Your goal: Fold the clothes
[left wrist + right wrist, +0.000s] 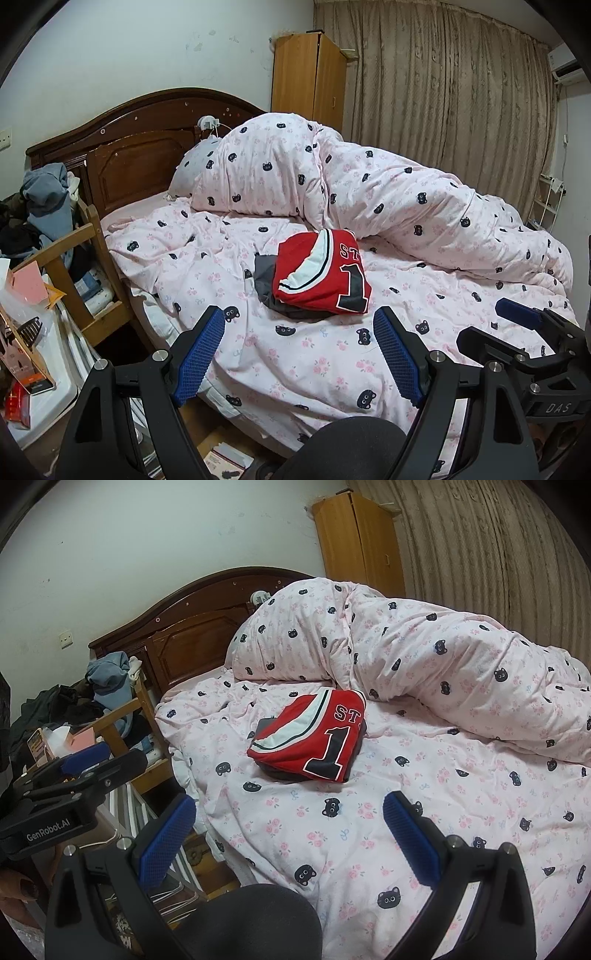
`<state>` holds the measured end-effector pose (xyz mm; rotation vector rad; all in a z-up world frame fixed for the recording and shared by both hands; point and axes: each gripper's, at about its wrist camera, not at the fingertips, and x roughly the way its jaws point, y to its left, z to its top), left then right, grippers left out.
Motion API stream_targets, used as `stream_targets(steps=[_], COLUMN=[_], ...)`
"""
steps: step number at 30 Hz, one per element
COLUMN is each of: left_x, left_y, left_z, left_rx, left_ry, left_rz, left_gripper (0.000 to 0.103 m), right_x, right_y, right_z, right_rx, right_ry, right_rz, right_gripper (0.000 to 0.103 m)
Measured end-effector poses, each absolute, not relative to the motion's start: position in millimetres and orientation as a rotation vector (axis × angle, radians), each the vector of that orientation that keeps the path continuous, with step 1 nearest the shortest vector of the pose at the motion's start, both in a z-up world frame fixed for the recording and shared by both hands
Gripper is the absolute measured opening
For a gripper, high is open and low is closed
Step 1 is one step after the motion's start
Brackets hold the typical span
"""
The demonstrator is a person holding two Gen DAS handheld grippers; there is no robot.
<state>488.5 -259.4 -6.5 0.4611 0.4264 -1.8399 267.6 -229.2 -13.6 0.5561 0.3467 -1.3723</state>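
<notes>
Both grippers are hovering off the near edge of the bed (295, 369), tilting down at it. Left gripper (299, 354) and right gripper (291, 834) are sitting wide, nothing between the pads. Mid-bed, the red jersey (325, 273) is lying folded atop a grey garment (264, 273). Looks like between garments; next move: fetching another piece.
</notes>
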Motion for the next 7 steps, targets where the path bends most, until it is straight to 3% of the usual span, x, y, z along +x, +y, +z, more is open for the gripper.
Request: stream_targets(steps=[7], left_x=[487.9], left_y=[-260.8], left_z=[-5.0], left_rx=[0.466], left_ry=[0.424], left_rz=[-1.843], left_gripper=[0.079], right_x=[269.0], right_y=[-229.0], right_z=[-12.3], right_rx=[0.553], right_ry=[0.347], right_rz=[-1.370], right_gripper=[0.103])
